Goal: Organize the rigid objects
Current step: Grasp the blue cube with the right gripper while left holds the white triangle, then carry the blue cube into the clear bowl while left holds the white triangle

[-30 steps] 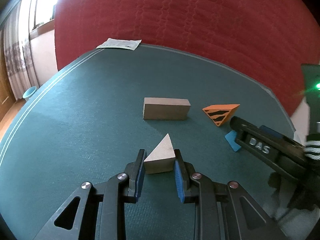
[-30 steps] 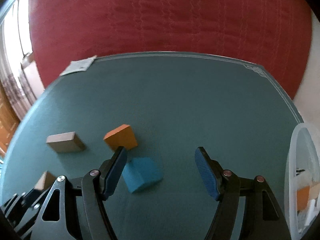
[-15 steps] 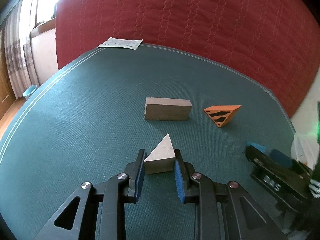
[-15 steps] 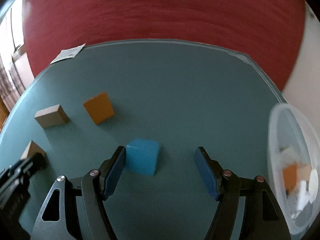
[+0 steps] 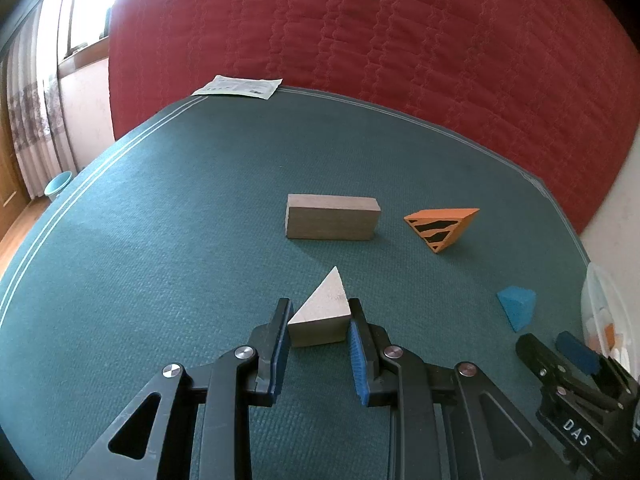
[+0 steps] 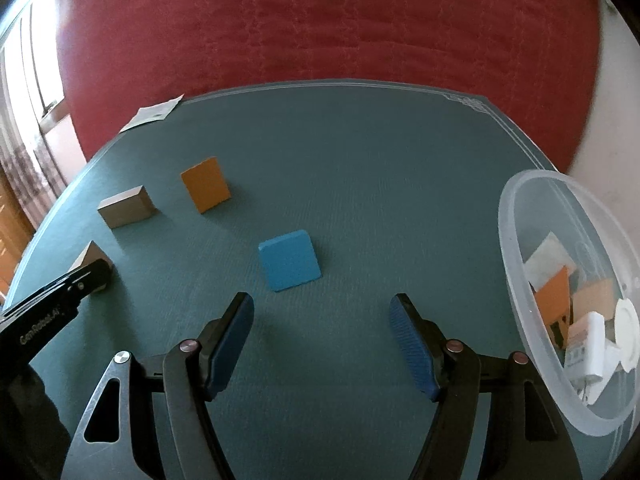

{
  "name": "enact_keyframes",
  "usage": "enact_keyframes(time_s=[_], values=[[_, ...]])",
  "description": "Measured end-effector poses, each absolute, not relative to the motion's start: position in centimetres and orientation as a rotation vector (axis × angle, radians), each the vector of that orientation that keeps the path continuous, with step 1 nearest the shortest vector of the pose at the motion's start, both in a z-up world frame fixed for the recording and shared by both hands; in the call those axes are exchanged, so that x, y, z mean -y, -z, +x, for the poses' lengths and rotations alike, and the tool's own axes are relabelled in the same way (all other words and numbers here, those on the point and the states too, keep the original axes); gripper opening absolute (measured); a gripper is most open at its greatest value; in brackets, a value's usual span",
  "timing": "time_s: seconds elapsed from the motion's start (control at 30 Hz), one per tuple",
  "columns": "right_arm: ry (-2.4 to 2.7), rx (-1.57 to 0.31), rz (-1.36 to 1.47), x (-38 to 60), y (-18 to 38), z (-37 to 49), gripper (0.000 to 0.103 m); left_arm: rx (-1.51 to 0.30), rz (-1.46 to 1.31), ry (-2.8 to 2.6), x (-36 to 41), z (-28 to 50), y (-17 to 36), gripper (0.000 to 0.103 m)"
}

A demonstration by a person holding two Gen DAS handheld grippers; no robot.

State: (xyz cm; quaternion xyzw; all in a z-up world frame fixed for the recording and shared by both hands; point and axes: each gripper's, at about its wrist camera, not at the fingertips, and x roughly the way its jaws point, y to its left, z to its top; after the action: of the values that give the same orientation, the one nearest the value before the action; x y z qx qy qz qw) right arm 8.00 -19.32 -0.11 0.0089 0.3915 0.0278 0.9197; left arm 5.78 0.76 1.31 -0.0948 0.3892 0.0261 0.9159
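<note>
A: Blocks: the left gripper [image 5: 318, 334] has its fingers clamped on the triangle block [image 5: 321, 312], which rests on the worktop [image 5: 160, 240].
B: I think the next move is lifting it to the bowl [image 6: 516, 216]. The right gripper [image 6: 322, 340] has its fingers apart, empty.
A: Four blocks remain outside: one tan brick [image 5: 333, 222], one orange wedge [image 5: 442, 228], one blue wedge [image 5: 517, 306], one triangle.

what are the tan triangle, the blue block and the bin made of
Triangle: looks like bare unpainted wood, pale and matte with faint grain.
Blue block: probably painted wood or dense foam; flat matte colour, sharp edges, no grain showing.
Bin: translucent plastic, cloudy and slightly glossy; the pieces inside show through its wall.
</note>
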Motion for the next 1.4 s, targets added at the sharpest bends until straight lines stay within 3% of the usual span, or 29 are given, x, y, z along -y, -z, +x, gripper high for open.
enact_keyframes(time_s=[0.2, 0.37, 0.5, 1.4], values=[[-0.091, -0.805, -0.032, 18.3, 0.0, 9.4, 0.069, -0.801, -0.195, -0.049, -0.6, 5.6, -1.3, 0.028], [-0.081, -0.811, -0.068, 17.7, 0.0, 10.7, 0.053, -0.793, -0.196, -0.019, -0.5, 5.7, -1.4, 0.028], [-0.091, -0.796, -0.111, 17.0, -0.1, 10.1, 0.033, -0.783, -0.194, 0.004, -0.2, 5.6, -1.5, 0.028], [-0.073, -0.735, 0.122, 21.3, -2.9, 3.6, 0.033, -0.729, -0.214, 0.14, 1.0, 5.0, -2.5, 0.028]])
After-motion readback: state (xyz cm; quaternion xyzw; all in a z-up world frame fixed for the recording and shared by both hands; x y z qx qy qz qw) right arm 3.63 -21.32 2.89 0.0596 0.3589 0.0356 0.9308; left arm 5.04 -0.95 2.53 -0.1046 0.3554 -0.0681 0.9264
